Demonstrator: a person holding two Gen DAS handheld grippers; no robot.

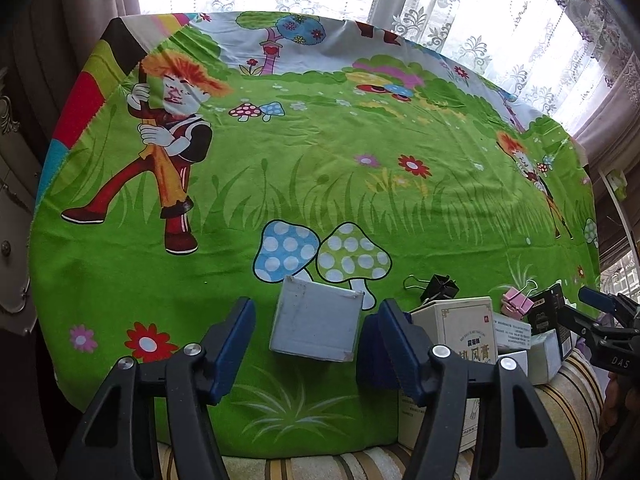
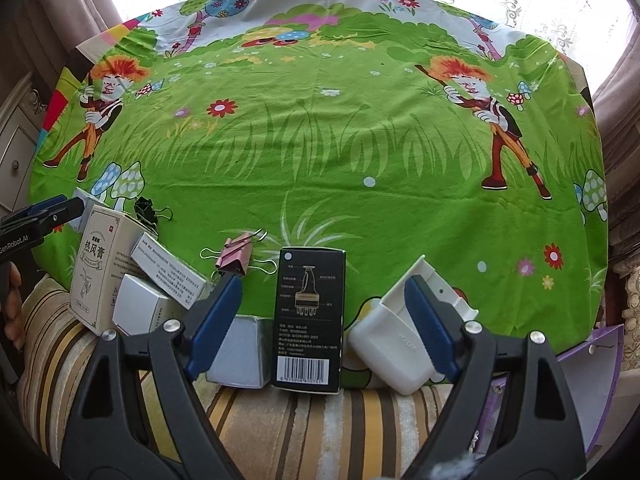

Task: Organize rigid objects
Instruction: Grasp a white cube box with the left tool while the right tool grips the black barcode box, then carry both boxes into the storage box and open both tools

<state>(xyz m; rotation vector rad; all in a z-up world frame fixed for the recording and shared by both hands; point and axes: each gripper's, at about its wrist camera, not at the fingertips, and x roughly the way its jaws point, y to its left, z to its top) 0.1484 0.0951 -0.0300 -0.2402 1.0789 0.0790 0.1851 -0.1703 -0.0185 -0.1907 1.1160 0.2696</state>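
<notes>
My left gripper (image 1: 316,340) is open, its jaws on either side of a grey-blue box (image 1: 316,324) that lies on the green cartoon cloth (image 1: 320,168). My right gripper (image 2: 324,312) is open around an upright black box (image 2: 309,316) with a barcode. A white plastic holder (image 2: 394,340) lies by its right finger (image 2: 430,320). A small grey box (image 2: 240,352) sits by its left finger (image 2: 216,320). A tall white box with Chinese print (image 2: 100,264) (image 1: 460,328), a long white box (image 2: 168,272) and a small white box (image 2: 140,308) are piled at the left.
A black binder clip (image 1: 440,286) (image 2: 146,210) and a pink binder clip (image 1: 518,304) (image 2: 236,258) lie on the cloth. A striped cushion (image 2: 304,420) runs along the near edge. A purple box (image 2: 600,364) is at the right. Lace curtains (image 1: 460,8) hang behind the table.
</notes>
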